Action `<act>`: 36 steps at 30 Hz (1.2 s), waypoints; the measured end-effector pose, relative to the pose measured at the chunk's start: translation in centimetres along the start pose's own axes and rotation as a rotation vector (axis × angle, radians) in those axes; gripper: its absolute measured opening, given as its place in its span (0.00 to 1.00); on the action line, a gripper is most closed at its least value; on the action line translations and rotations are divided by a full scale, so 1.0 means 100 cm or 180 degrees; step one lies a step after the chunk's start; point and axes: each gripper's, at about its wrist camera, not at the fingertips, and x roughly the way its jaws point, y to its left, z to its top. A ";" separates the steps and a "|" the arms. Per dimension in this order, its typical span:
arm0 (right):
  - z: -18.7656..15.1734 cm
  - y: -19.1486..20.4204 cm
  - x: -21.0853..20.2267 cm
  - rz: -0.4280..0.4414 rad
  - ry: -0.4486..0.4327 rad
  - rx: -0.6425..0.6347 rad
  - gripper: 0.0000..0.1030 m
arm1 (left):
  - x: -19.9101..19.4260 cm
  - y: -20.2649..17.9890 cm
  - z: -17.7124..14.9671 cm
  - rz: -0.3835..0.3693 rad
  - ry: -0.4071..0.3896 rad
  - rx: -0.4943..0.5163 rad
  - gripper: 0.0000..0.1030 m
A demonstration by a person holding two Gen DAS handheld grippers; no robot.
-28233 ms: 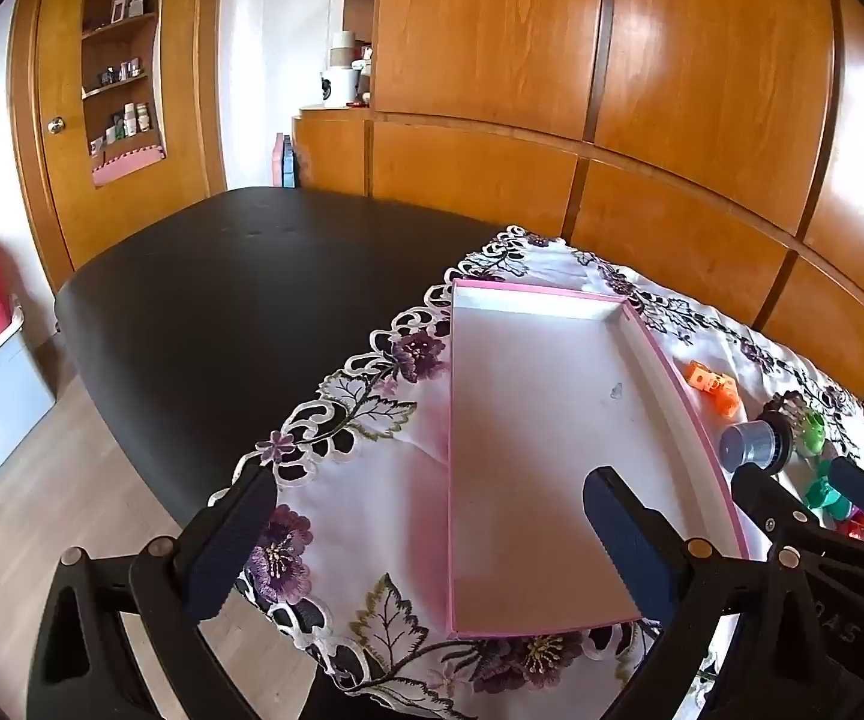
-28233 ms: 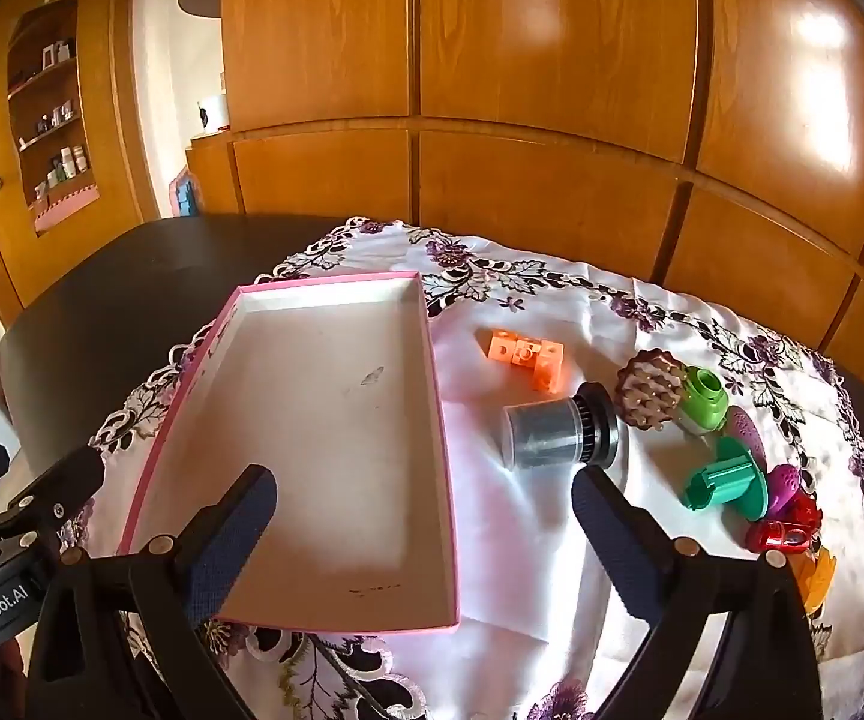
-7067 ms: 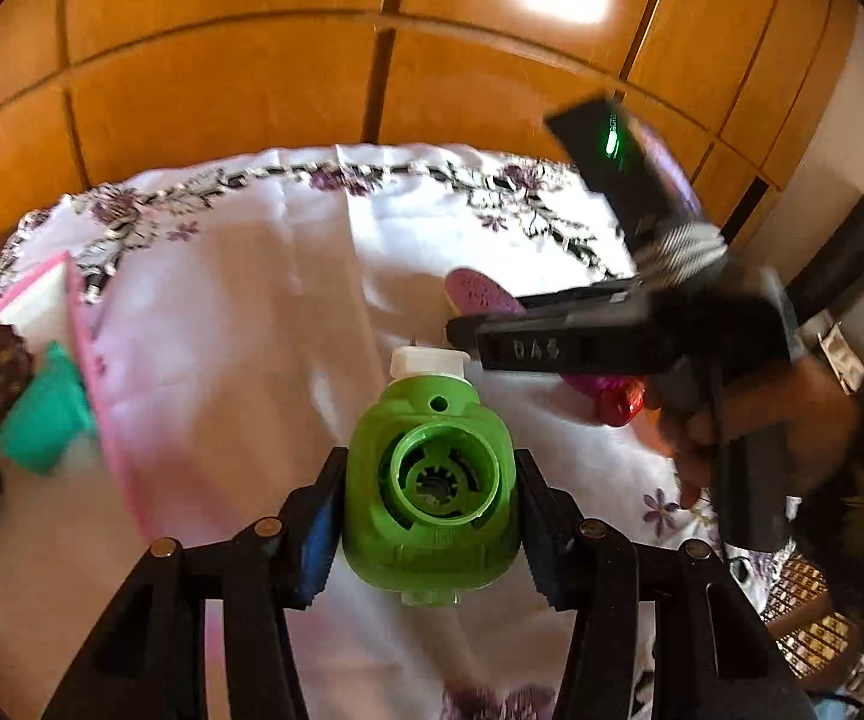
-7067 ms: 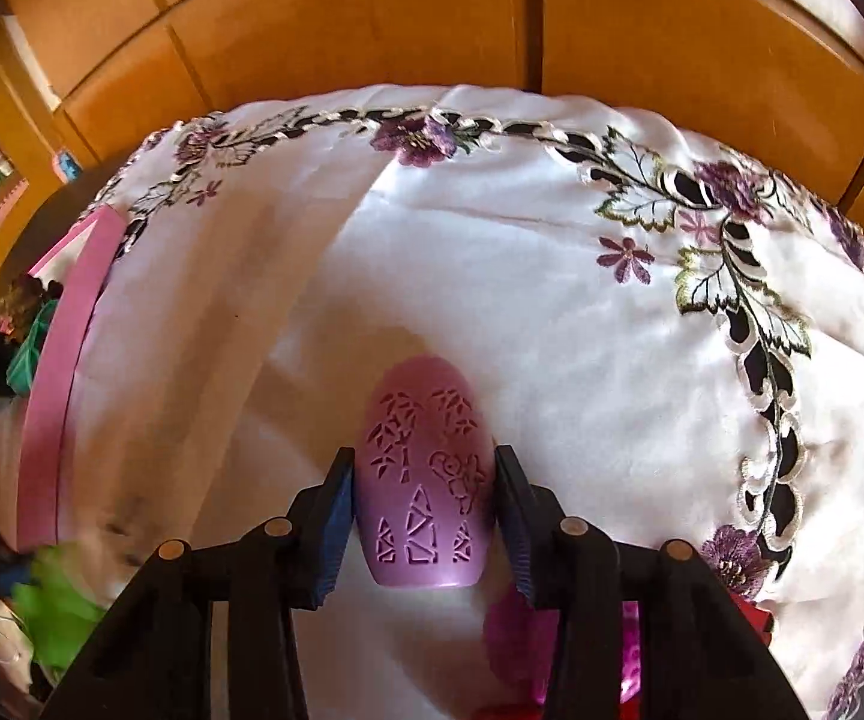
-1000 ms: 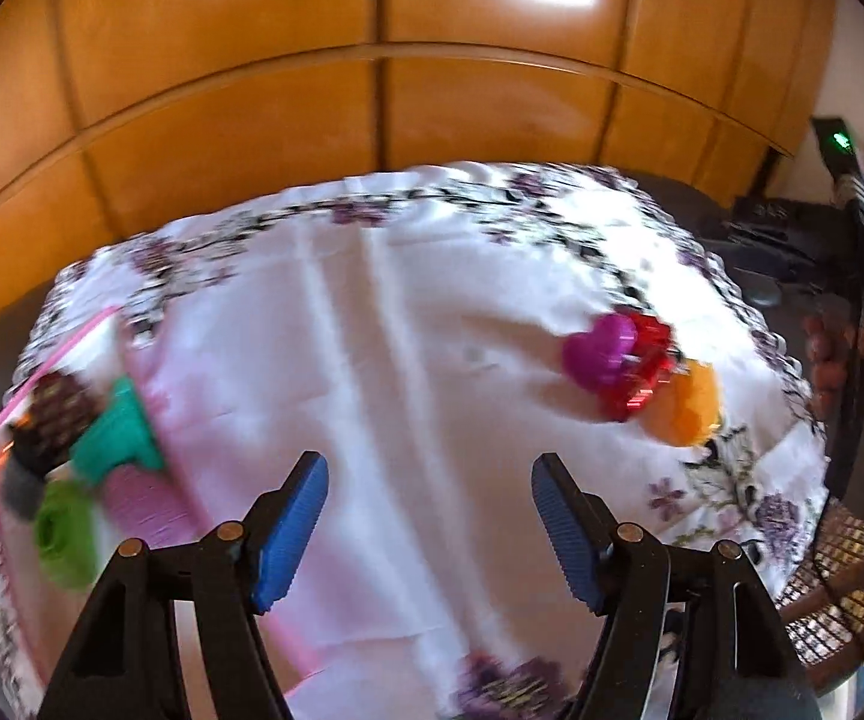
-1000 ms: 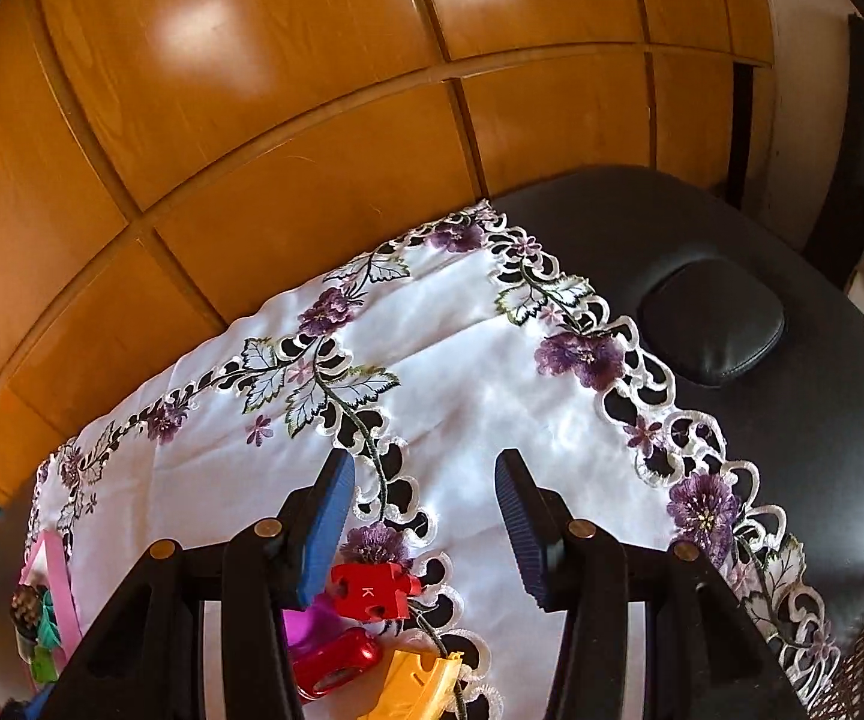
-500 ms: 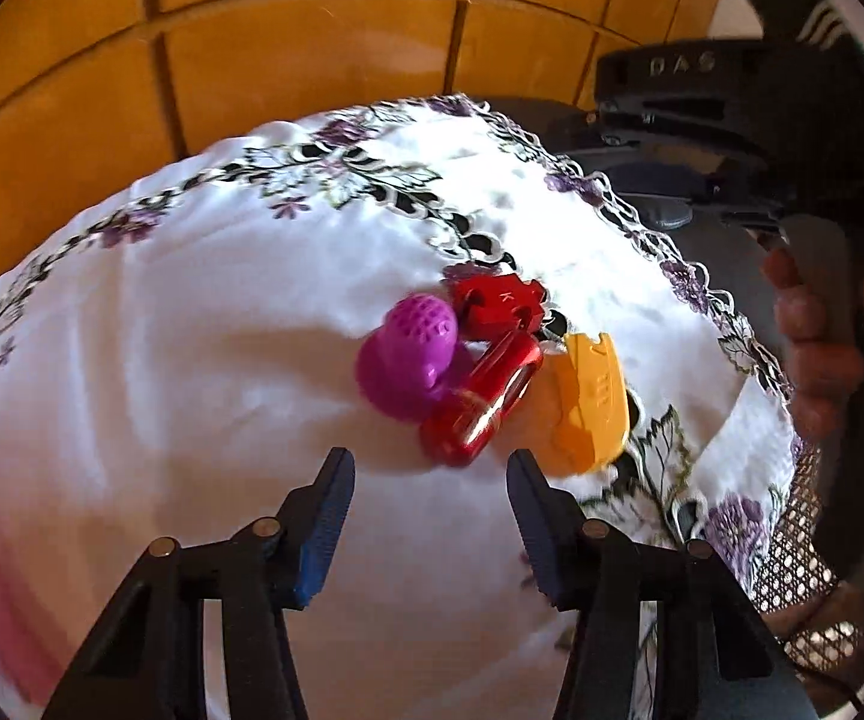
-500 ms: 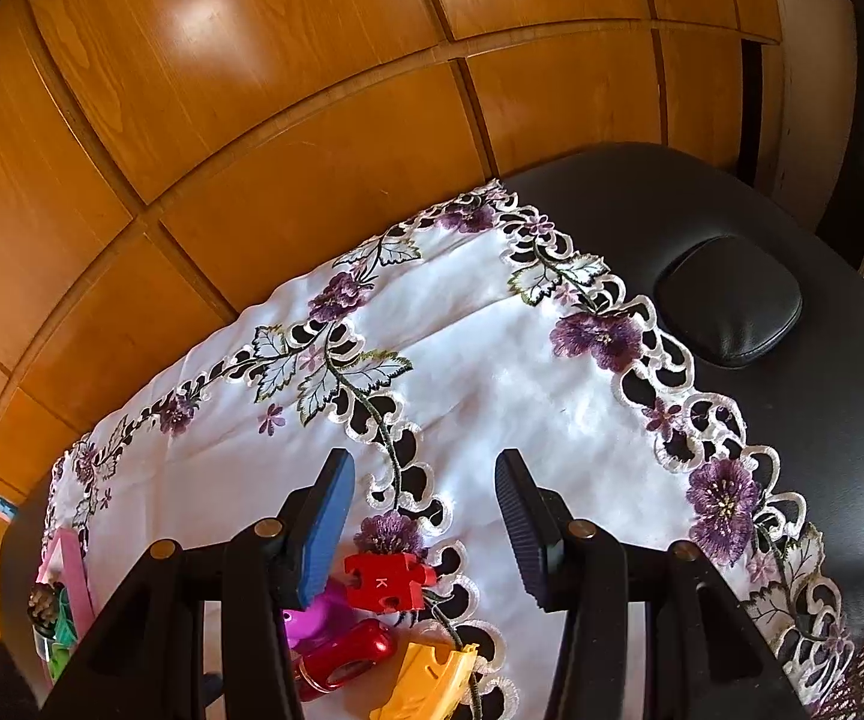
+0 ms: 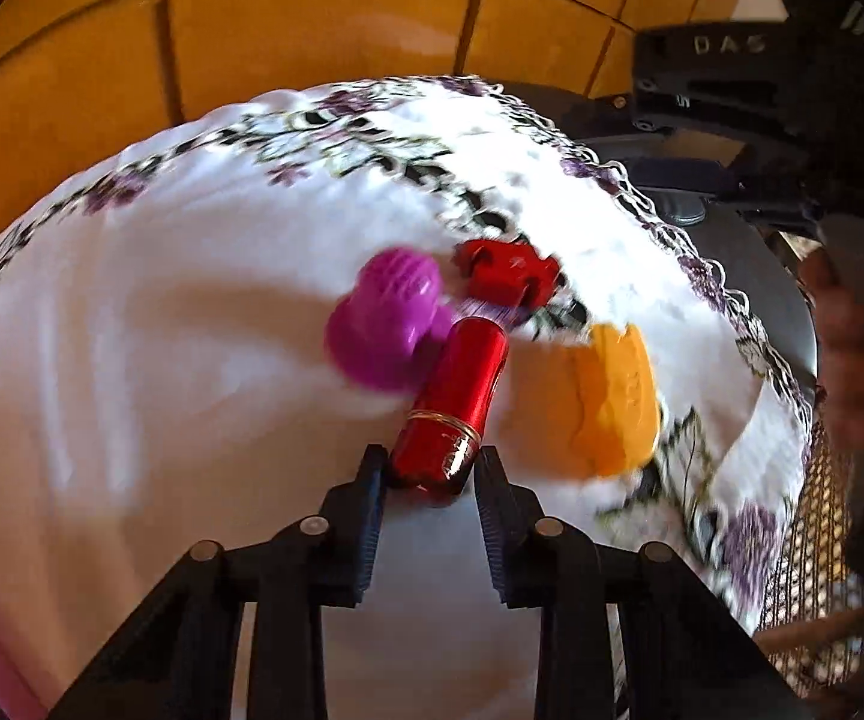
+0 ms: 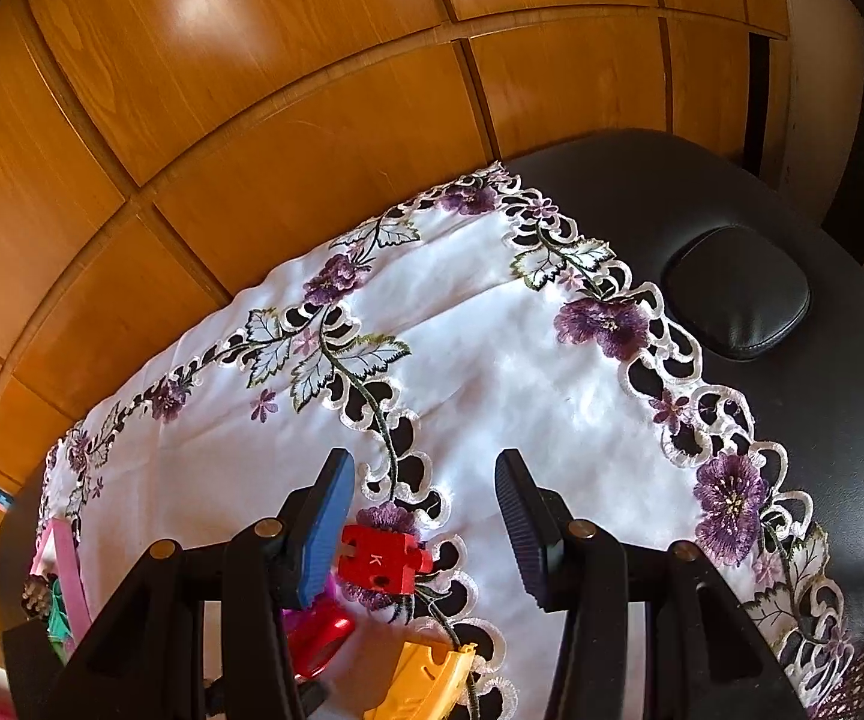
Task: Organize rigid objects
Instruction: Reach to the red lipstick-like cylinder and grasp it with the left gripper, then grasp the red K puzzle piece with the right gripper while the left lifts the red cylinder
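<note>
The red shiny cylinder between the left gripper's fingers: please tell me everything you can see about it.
The red cylinder is a glossy, metallic-looking tube with a thin gold band near its lower end, perhaps a lipstick case. It lies slanted on the white embroidered tablecloth, its far end against the magenta toy and just short of the red block. The left gripper has just closed, and its pads clamp the near end. The orange piece lies beside it, apart.

Between the left gripper's (image 9: 430,474) fingers a cylinder (image 9: 453,402) is held; a domed piece (image 9: 387,324) lies ahead-left, a block (image 9: 507,270) ahead, a curved piece (image 9: 615,399) right.
</note>
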 end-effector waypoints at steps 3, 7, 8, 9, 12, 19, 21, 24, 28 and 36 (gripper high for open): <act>-0.001 0.001 0.001 -0.0029 0.0022 -0.0033 0.48 | -0.015 0.010 -0.021 0.0028 -0.0014 -0.0043 0.29; -0.002 0.003 0.003 -0.0063 0.0043 -0.0062 0.48 | -0.032 0.023 -0.045 0.0039 -0.0039 -0.0164 0.30; -0.002 0.003 0.003 -0.0073 0.0044 -0.0071 0.48 | -0.036 0.025 -0.050 0.0039 -0.0046 -0.0183 0.30; -0.002 0.004 0.003 -0.0077 0.0046 -0.0076 0.48 | -0.038 0.027 -0.052 0.0041 -0.0053 -0.0189 0.30; -0.003 0.004 0.003 -0.0080 0.0058 -0.0080 0.48 | -0.042 0.027 -0.053 0.0063 -0.0057 -0.0194 0.47; -0.004 0.001 0.007 -0.0054 0.0125 -0.0008 0.48 | -0.039 0.016 -0.035 0.0159 -0.0115 0.0022 0.55; -0.004 0.001 0.008 -0.0038 0.0150 -0.0009 0.48 | -0.032 0.014 -0.029 0.0204 -0.0072 0.0071 0.54; -0.005 0.003 0.012 -0.0022 0.0218 -0.0026 0.48 | -0.017 0.016 -0.025 0.0293 0.0011 0.0051 0.36; -0.009 0.008 0.023 0.0037 0.0419 -0.0066 0.48 | -0.017 0.015 -0.028 0.0359 -0.0081 0.0108 0.26; -0.021 0.034 0.042 -0.0015 0.0696 -0.0477 0.49 | -0.017 0.016 -0.032 0.0375 -0.0146 -0.0005 0.26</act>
